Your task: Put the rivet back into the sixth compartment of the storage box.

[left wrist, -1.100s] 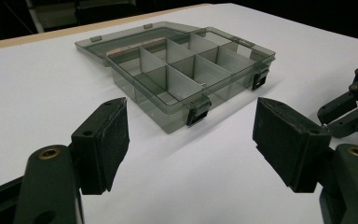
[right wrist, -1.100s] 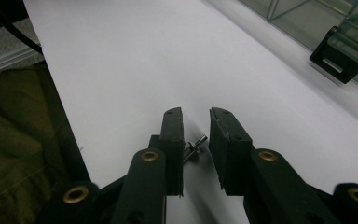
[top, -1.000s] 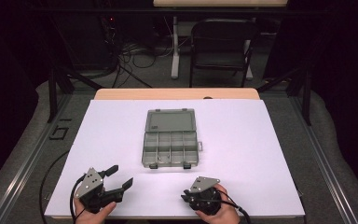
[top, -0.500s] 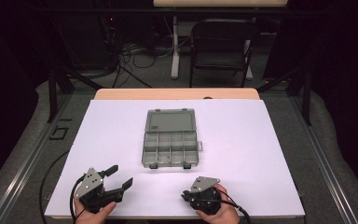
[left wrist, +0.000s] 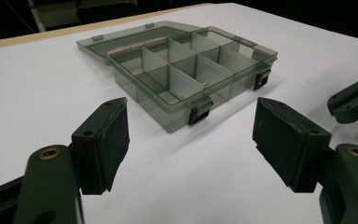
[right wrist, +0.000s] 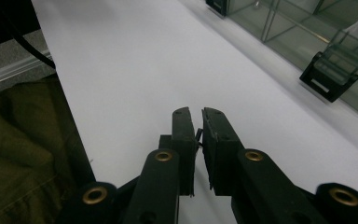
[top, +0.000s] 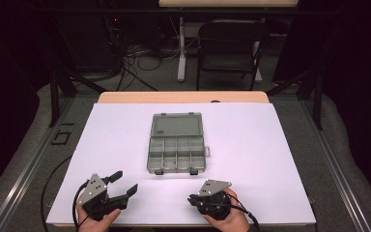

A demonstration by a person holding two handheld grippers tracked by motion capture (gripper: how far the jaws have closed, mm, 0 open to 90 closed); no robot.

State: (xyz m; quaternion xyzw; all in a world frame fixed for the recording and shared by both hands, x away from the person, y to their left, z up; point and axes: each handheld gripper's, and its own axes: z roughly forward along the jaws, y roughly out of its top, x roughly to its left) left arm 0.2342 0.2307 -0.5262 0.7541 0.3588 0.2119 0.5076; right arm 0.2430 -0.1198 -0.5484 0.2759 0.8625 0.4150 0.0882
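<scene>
Grey organizer box [top: 177,153] sat mid-table on white table sheet [top: 280,159], lid [top: 177,125] flipped open and lying flat on the far side. Compartments looked empty except one tiny item, too small to identify. Two black latches [left wrist: 199,112] hung on the near wall. Left gripper [top: 123,184] held in left hand [top: 96,220] at near-left edge, jaws wide apart, nothing between, aimed toward the box, well apart from it. Right gripper [top: 192,199] held in right hand [top: 229,220] at near edge, jaws nearly together, thin slit left; something small and dark possibly pinched between pads [right wrist: 182,140], cannot tell. Black chair [top: 229,46] stood beyond the table.
</scene>
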